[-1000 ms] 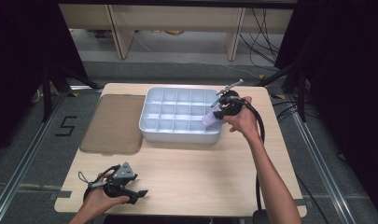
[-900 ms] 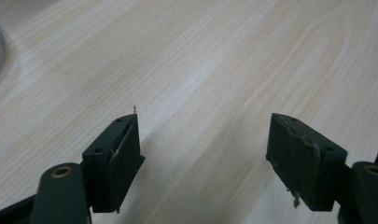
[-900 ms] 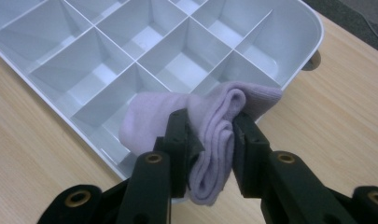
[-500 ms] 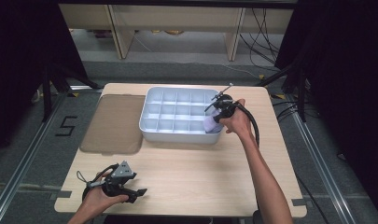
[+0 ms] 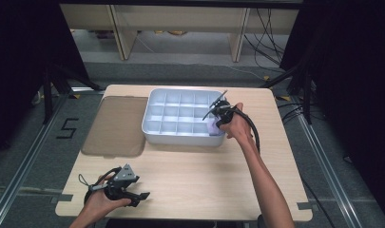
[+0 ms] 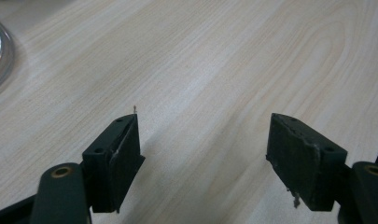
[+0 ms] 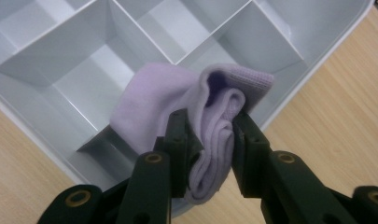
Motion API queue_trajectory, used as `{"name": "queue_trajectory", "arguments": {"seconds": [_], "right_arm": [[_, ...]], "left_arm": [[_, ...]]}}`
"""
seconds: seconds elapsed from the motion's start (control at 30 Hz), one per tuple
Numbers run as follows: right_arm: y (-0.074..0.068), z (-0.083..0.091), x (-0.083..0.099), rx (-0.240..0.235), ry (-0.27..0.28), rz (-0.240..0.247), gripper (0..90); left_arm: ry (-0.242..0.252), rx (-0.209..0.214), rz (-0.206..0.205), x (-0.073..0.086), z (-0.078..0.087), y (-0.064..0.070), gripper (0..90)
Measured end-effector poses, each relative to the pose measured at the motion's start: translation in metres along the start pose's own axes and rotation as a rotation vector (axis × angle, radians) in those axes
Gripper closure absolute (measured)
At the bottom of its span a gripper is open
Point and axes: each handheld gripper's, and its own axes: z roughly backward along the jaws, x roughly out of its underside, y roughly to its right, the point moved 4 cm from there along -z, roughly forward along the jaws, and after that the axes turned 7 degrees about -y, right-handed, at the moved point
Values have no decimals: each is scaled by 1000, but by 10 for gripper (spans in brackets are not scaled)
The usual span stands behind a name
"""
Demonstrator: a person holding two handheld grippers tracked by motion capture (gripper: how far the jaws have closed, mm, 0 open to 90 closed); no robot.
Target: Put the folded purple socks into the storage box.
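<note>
Lilac sock (image 7: 196,116), folded into a soft bundle, is pinched between the jaws of the right hand-held gripper (image 7: 213,140), which are closed narrow on a thick fold of the knit; in the right gripper view it hangs at centre frame, over the corner compartment of the grey divided tray (image 7: 51,56), its loose end dipping below the rim while the pinched part sits level with the outer wall; I cannot tell whether the fabric touches the compartment floor. In the high view the same right hand-held gripper (image 5: 217,118) sits at the right end of the grey divided tray (image 5: 154,130), just above centre frame, with a pale patch of sock (image 5: 212,127) in the lower right cell; the other cells that can be seen look bare.

Left hand-held gripper (image 6: 205,144) has its jaws spread wide with nothing between them, over bare wood of the tabletop (image 6: 233,56); in the high view it lies at lower left (image 5: 138,195), well apart from the tray, resting in the person's hand. A brownish translucent lid (image 5: 115,126) lies flat on the tabletop just beside the tray's left side, at left of centre.

Judging by this, the carry is done and the placing is nearly so; what is left is to lower the bundle fully into the cell, release it, and presumably fit the lid afterwards.
</note>
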Motion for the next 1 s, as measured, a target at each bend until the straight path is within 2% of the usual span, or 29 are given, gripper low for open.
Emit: {"name": "queue_trajectory", "arguments": {"seconds": [0.1,0.23,0.3,0.33,0.4,0.53,0.57,0.6,0.67,0.7,0.73,0.77,0.8,0.87,0.93,1.0], "right_arm": [[-4,-8,-1,10,-16,23,711],[-7,-17,1,-6,-29,14,710],[-7,-19,2,-8,-31,23,709],[-7,-18,2,-9,-34,22,708],[-8,-18,2,-8,-37,24,698],[-6,-11,1,-32,0,-17,599],[-4,-7,1,-37,27,-32,578],[-2,-3,1,-54,37,-45,574],[0,6,1,-54,70,-72,574],[3,10,0,-53,93,-63,606],[4,15,-1,-56,110,-78,646],[6,18,-2,-65,132,-77,684],[7,21,-3,-70,142,-73,732],[9,24,-6,-79,170,-65,786],[9,21,-7,-73,148,-65,810],[9,13,-8,-76,117,-68,821]], "left_arm": [[-1,1,-5,0,0,0,256],[-2,1,-6,0,0,0,256],[-1,10,-5,0,-1,0,256],[6,12,11,0,-2,2,256],[-5,5,-2,0,-1,1,255],[-1,11,5,0,-1,1,256],[-6,13,-1,0,-1,1,256],[-2,14,-1,0,-1,1,255],[-4,14,3,0,-2,1,256],[0,20,10,0,-2,2,256],[0,21,10,0,-2,2,256],[-11,8,-2,0,-2,1,256],[-9,9,13,1,-2,2,256],[-6,17,14,0,-2,3,256],[-6,21,14,0,-3,3,256],[-11,10,-7,1,-3,2,256]]}}
